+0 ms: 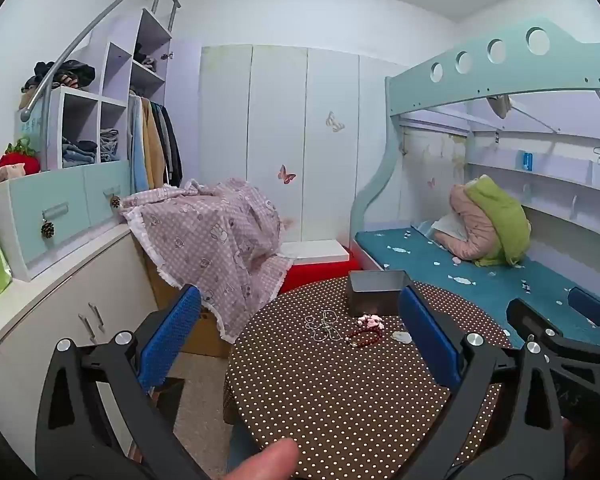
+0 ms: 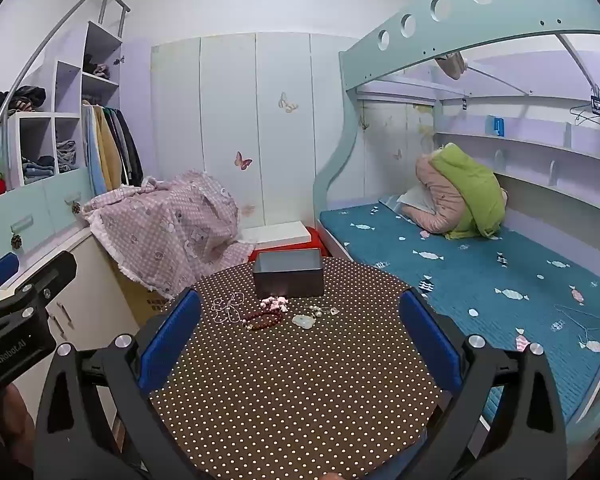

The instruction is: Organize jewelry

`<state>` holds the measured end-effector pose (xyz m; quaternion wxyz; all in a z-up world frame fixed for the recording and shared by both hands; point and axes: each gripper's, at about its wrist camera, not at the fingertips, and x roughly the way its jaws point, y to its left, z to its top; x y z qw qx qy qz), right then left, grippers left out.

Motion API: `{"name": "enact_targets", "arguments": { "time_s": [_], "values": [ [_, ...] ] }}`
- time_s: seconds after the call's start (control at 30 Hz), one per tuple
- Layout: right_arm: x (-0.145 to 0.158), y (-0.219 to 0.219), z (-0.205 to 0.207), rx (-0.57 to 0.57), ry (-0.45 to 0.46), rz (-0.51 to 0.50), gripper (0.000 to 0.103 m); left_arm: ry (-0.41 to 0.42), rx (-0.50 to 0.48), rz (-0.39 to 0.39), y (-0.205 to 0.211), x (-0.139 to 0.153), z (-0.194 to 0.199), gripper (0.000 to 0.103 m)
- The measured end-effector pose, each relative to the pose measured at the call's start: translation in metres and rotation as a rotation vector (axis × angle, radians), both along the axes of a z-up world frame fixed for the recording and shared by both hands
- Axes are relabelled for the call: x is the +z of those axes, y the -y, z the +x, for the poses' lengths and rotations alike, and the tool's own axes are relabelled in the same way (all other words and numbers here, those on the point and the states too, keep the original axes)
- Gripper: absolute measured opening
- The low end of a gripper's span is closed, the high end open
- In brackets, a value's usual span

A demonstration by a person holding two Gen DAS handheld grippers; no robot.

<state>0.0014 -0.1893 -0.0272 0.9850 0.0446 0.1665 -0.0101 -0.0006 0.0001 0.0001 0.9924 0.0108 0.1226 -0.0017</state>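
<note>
Jewelry, a pearl necklace [image 1: 323, 323] and red bead bracelet [image 1: 364, 337], lies before a gray box [image 1: 376, 292] on the polka-dot table [image 1: 340, 400], beyond the left gripper [image 1: 300, 340], spread wide and empty. From the right wrist, the right gripper [image 2: 300, 338] gapes equally wide, empty, short of a pale jade pendant [image 2: 303, 321].

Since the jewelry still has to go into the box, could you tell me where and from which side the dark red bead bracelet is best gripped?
Probably from above, pinching across one strand of the dark red bead bracelet on its near arc. It lies flat on the dotted tablecloth, the pearl necklace close on its left, so a level approach would slide under nothing.
</note>
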Motion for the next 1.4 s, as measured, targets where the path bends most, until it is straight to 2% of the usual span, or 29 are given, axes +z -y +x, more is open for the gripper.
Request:
{"name": "enact_targets", "arguments": {
  "time_s": [0.87,0.93,1.4],
  "values": [
    [0.023,-0.004,-0.007,0.012,0.020,-0.017,0.096,-0.010,0.002,-0.020,-0.003,0.004,0.001,0.098],
    [0.015,-0.003,-0.008,0.013,0.023,-0.016,0.096,-0.009,0.002,-0.018,-0.003,0.004,0.001,0.098],
    [0.017,-0.002,-0.004,0.009,0.036,-0.020,0.095,-0.008,0.007,-0.017,-0.005,0.006,0.001,0.098]
  ]
}}
